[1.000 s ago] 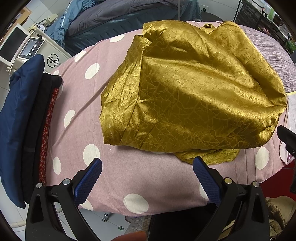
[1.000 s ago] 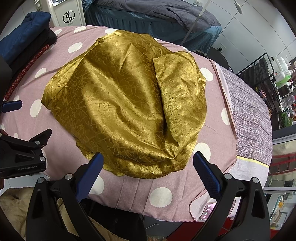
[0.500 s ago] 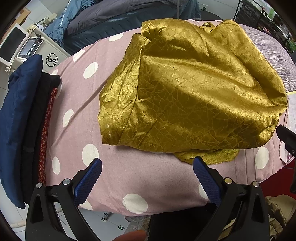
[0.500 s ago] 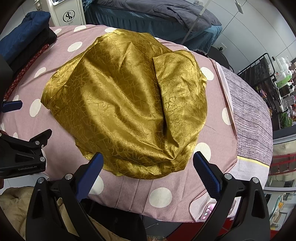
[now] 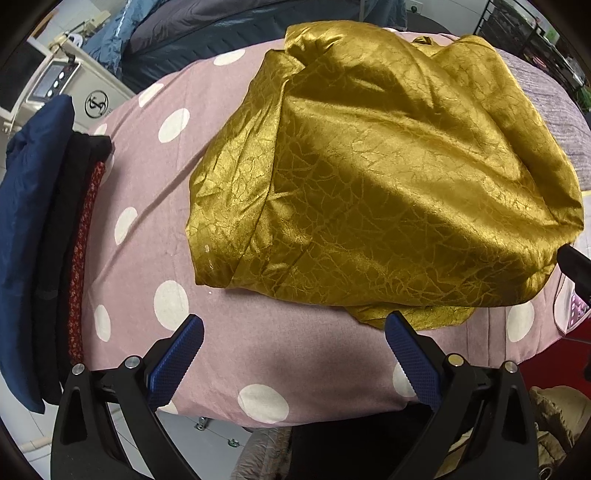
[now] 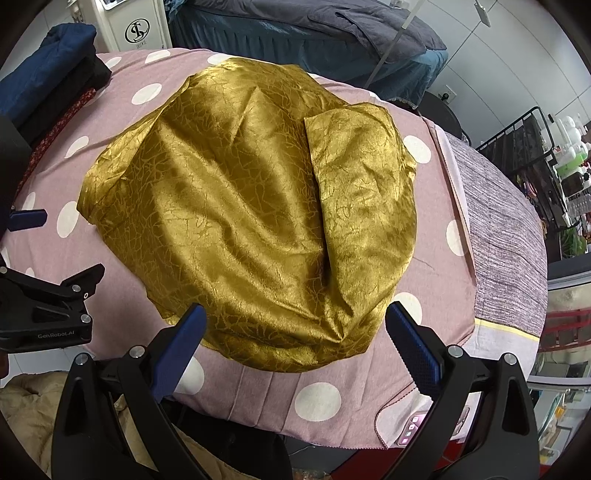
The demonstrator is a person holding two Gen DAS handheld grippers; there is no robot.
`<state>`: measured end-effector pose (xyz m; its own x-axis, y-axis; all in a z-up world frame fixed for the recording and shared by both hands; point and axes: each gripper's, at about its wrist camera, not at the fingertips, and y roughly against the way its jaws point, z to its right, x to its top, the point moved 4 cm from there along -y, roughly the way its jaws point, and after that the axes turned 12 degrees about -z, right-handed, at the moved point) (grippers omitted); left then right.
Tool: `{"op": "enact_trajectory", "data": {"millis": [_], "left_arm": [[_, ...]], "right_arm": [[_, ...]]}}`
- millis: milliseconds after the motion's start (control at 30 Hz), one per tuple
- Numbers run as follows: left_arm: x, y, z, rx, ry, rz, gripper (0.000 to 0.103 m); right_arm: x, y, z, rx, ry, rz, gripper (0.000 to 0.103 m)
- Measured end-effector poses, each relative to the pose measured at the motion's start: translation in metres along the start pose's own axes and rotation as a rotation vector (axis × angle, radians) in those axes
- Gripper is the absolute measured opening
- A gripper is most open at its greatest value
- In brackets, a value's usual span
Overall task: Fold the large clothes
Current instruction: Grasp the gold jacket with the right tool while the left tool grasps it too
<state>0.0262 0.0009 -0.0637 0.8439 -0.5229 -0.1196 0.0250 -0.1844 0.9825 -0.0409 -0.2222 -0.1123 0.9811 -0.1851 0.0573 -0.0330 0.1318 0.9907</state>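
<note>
Left gripper (image 5: 293,349) spread wide, holding nothing, over bare dotted sheet (image 5: 236,325); gold cloth (image 5: 388,177) lies ahead, its hem just past the right fingertip. Right gripper (image 6: 295,338) equally wide and empty, cloth edge between its fingertips. Only the right view shows the folded-over flap (image 6: 358,177); only the left shows the whole clothes stack (image 5: 40,229) far left.

"GenRobot.AI" in small pale letters on the black body of the left gripper (image 6: 22,219), a circular monogram logo on the white machine cabinet (image 6: 137,31), its lower caption too small to read
</note>
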Motion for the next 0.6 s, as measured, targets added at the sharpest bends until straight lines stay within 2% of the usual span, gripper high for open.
{"op": "enact_trajectory", "data": {"millis": [133,233,333,433,500,600], "left_arm": [[0.008,-0.006,-0.017,-0.029,0.068,-0.028,0.097],[0.017,-0.011,-0.043,-0.093,0.167,-0.042,0.096],[0.027,-0.017,-0.076,-0.162,0.304,-0.057,0.096],[0.039,-0.023,-0.101,-0.185,0.389,-0.062,0.096],[0.048,-0.027,-0.11,-0.2,0.413,-0.066,0.096],[0.06,-0.035,-0.121,-0.281,0.45,-0.062,0.096]], "right_arm": [[0.015,0.009,0.004,0.033,0.014,0.061,0.096],[0.038,0.016,0.007,0.047,0.054,0.107,0.096],[0.078,0.02,0.0,0.103,0.116,0.134,0.096],[0.128,0.018,-0.024,0.168,0.199,0.135,0.096],[0.156,0.011,-0.042,0.18,0.243,0.122,0.096],[0.201,-0.01,-0.071,0.146,0.308,0.091,0.096]]}}
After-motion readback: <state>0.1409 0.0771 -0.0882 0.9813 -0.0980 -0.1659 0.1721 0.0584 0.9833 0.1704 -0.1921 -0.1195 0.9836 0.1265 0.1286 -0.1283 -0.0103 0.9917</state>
